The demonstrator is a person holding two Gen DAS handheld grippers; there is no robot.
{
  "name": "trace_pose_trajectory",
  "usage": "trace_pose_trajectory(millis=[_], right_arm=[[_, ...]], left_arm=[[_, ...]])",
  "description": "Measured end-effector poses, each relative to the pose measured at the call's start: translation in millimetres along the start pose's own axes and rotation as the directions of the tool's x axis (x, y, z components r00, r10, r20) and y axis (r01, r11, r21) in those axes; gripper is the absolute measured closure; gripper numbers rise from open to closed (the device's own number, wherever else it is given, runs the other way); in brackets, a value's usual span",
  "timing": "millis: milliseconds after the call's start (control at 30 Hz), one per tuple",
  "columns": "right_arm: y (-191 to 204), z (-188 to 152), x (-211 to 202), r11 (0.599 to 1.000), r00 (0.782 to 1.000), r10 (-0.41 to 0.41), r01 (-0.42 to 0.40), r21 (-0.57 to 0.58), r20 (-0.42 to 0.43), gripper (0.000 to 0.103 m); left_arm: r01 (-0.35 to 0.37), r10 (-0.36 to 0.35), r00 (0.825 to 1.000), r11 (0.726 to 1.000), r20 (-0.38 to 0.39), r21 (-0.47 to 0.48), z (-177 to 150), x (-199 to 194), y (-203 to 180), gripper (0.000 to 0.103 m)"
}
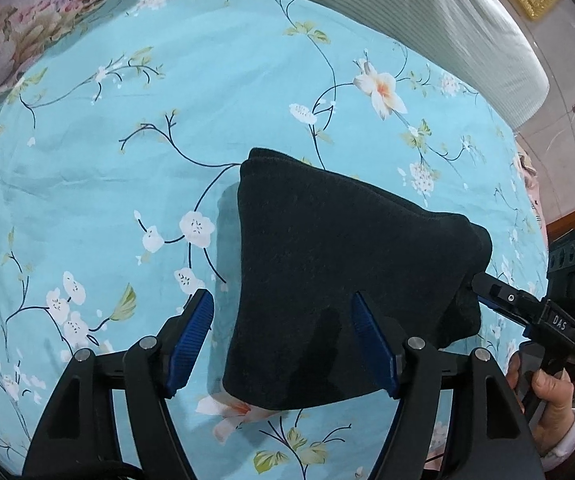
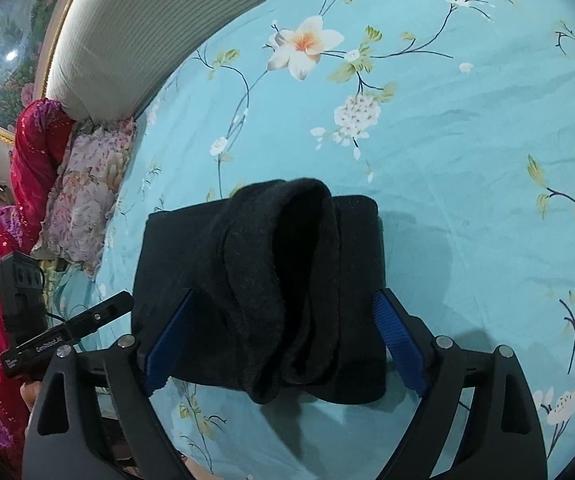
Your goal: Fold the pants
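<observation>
Evidently the black pants (image 1: 327, 248) are down to a compact bundle on the bed (image 1: 87, 184), well in from its edges and away from the headboard (image 2: 135, 28), laid flat so the folds keep. The left hand-held gripper (image 1: 283, 344) stands spread, its blue pads (image 1: 191, 340) clear of the cloth, with the bundle's near edge between them. The right hand-held gripper (image 2: 283, 340) is likewise spread, straddling the rolled end without pinching. My guess is the fold is nearly finished.

black left gripper (image 1: 283, 344) with ribbed blue pads (image 1: 191, 344), silver screws; hand (image 1: 547, 404) in pink cuff.
</observation>
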State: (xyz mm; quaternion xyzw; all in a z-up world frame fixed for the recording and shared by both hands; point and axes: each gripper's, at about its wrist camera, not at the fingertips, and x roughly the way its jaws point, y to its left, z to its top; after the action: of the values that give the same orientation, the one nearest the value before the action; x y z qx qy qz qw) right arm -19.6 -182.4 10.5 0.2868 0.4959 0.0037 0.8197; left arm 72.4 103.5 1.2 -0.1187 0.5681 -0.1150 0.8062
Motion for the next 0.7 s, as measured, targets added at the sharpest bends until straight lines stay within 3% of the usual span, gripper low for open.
trace_pose_trajectory(millis=[467, 700], right_arm=[[0, -2, 7, 0.996, 0.996, -0.09, 0.09, -0.007, -0.007, 0.013], [-13, -6, 20, 0.997, 0.998, -0.038, 0.042, 0.069, -0.054, 0.013]], left_arm=[[0.0, -0.001, 0.998, 1.0, -0.063, -0.008, 3, 22, 9, 0.028], [-0.002, 0.001, 0.997, 1.0, -0.077, -0.005, 7, 29, 6, 0.026]])
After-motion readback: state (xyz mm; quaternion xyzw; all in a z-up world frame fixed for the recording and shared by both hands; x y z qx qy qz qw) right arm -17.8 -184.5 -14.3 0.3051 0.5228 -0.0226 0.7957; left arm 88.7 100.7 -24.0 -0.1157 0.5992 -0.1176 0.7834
